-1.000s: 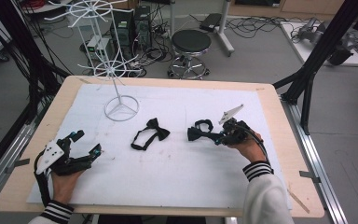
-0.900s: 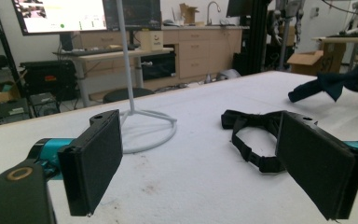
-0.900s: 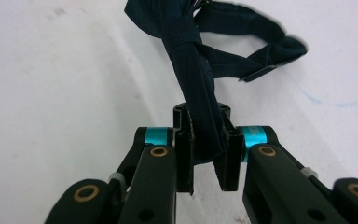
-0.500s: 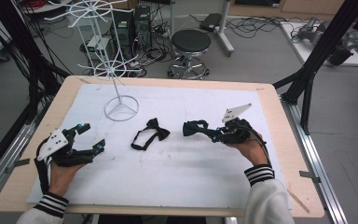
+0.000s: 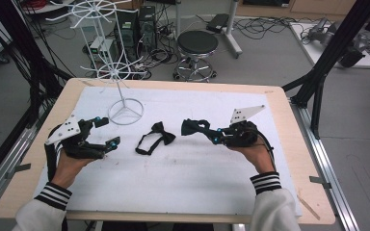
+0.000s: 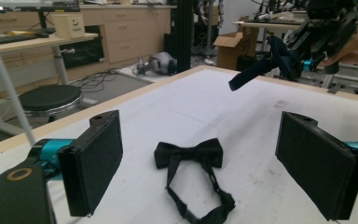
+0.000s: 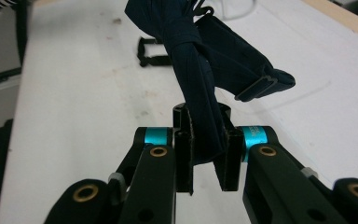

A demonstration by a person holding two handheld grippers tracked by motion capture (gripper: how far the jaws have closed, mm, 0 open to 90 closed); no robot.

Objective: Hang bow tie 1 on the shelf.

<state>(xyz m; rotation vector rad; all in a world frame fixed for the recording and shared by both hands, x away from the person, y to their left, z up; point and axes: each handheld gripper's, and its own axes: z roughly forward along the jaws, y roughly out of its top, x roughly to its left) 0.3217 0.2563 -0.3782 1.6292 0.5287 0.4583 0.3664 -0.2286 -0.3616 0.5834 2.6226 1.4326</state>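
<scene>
Striped cuffs frame the near edge of the surface [image 5: 289,144], where your two forearms come in. Your left gripper [image 5: 103,132] sits low at the left with its jaws spread wide and nothing between them; in the left gripper view the two pads stand well apart on either side of what lies ahead. Your right gripper [image 5: 215,136] is held above the white mat at the right, jaws closed on a navy bow tie [image 5: 195,127]; in the right gripper view the pads pinch the fabric [image 7: 200,70] near one end, and the rest rises and folds away from the jaws.

You have two bow ties in all. The second, a black bow tie [image 5: 156,138], lies flat on the mat between your grippers, its strap looped toward you; the left gripper view shows it [image 6: 189,154] straight ahead of the open jaws.

Farther back on the left, one white wire rack [image 5: 124,72] stands on a ring base on the mat. Beyond the surface, one stool [image 5: 197,45] stands on the floor.
</scene>
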